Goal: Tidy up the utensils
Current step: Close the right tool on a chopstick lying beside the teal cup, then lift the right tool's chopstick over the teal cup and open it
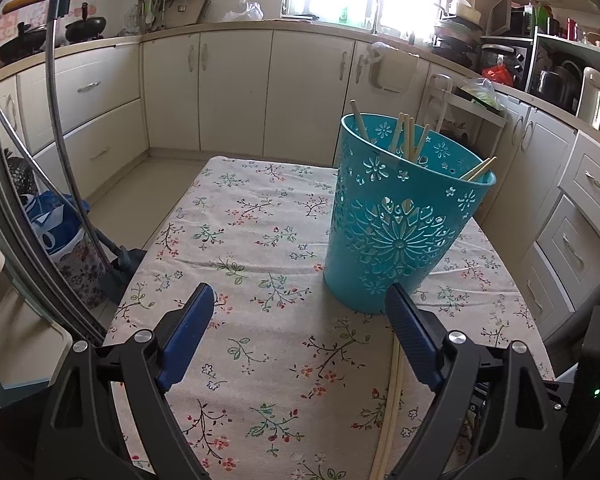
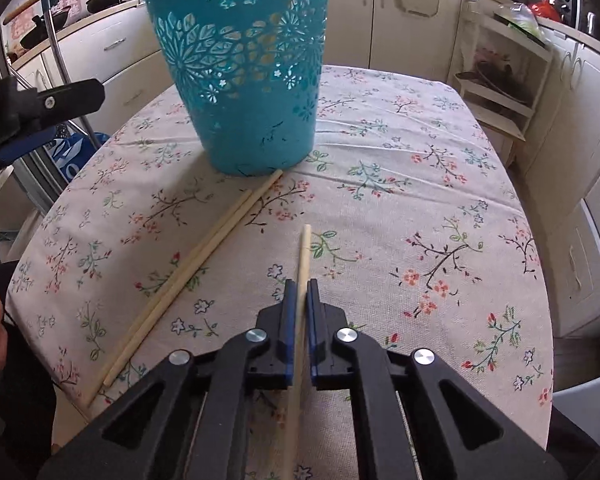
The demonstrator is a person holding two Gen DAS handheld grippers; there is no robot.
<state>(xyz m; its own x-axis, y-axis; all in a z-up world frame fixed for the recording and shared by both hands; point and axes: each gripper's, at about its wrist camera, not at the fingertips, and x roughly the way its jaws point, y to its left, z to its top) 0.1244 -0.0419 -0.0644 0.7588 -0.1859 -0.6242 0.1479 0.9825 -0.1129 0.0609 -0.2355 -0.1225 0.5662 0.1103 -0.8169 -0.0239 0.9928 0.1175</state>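
Item: chopstick (image 2: pixel 304 256), pale wood, one piece. Clamped between the pads of the right gripper (image 2: pixel 299 294), whose jaws are clenched on it; its tip juts forward past the fingertips toward the bin, the rest runs back under the gripper body. Whether it is clear of the cloth cannot be told.

Bin (image 2: pixel 241 68): teal plastic, cut-out flower pattern, upright on the table (image 2: pixel 420 152), ahead of the held chopstick. From the left wrist view it already holds several chopsticks (image 1: pixel 408 136), leaning against its rim.

Loose pair (image 2: pixel 195 264): two chopsticks lying side by side on the cloth, their far ends just short of the bin's foot, running back toward the table's near edge, left of the held one.

Left gripper (image 1: pixel 300 312): released, jaws wide, nothing between them; it hangs over the cloth just before the bin, with the loose pair passing under its right finger.

Surround: floral tablecloth, cream kitchen cabinets (image 1: pixel 235 88) behind the bin.

Step in hand (judged): one chopstick gripped, transfer to the bin pending; two left to collect after it.

Next move calls for: raising the chopstick above the bin's rim, tipping it down into the mouth, then letting go without nudging the light bin.
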